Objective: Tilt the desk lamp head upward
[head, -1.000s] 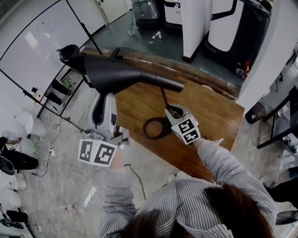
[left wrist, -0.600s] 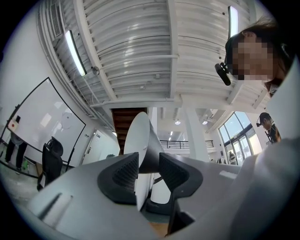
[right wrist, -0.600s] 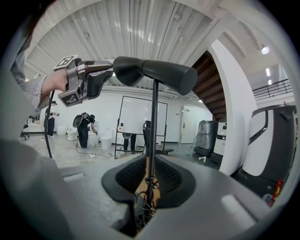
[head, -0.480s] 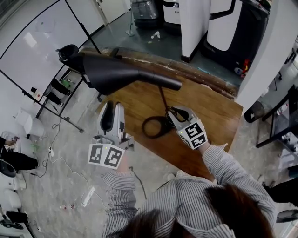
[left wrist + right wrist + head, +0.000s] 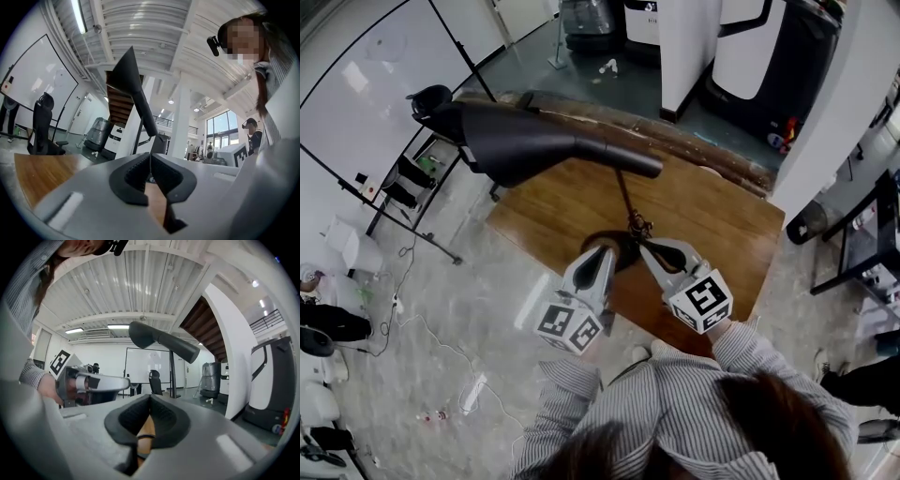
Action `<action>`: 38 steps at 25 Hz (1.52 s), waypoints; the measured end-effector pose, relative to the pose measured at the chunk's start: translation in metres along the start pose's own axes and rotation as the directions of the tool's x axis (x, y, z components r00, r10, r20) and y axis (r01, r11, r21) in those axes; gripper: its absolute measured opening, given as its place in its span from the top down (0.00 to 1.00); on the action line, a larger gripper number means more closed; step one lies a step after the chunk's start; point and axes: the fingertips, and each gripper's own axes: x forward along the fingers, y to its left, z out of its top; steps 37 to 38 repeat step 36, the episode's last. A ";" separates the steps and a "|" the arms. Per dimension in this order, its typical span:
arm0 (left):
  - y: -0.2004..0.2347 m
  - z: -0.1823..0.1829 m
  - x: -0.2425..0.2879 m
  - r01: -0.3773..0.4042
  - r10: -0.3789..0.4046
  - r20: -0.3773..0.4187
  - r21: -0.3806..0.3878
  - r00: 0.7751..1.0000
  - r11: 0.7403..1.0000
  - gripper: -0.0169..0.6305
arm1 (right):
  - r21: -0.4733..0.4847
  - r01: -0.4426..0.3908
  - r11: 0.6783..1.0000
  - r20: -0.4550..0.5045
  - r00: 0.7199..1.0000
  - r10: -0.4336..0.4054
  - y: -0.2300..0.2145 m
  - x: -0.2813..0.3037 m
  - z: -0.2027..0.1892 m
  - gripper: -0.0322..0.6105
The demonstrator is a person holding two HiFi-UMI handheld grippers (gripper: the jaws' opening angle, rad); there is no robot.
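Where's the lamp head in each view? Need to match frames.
Head view: lamp head upper left, over the table's far-left corner.
Left gripper view: lamp head upper centre-left, dark cone against the ceiling.
Right gripper view: lamp head centre, above the jaws.
Shared landmark: whiteboard, behind the lamp in all three.

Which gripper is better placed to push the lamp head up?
Left, probably. The left gripper lies nearer the flared end of the lamp head, jaws closing on nothing; the right gripper lies beyond the stem.
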 end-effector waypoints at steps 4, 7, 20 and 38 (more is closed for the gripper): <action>-0.013 -0.018 0.007 0.039 -0.040 -0.034 -0.032 0.999 0.999 0.97 | 0.016 -0.006 1.000 -0.003 1.000 0.006 0.002 -0.003 -0.002 0.95; -0.016 -0.025 0.008 0.035 -0.038 -0.052 -0.045 0.998 0.998 0.97 | 0.018 -0.003 1.000 -0.022 1.000 0.004 0.002 -0.004 -0.006 0.95; -0.019 -0.044 0.007 0.017 -0.029 -0.089 -0.128 0.996 0.992 0.97 | 0.034 -0.010 0.999 -0.079 0.997 0.012 0.010 -0.010 -0.021 0.95; -0.029 -0.051 0.003 0.021 -0.034 -0.095 -0.134 0.995 0.991 0.97 | 0.034 -0.002 0.999 -0.101 0.995 0.005 0.011 -0.016 -0.033 0.95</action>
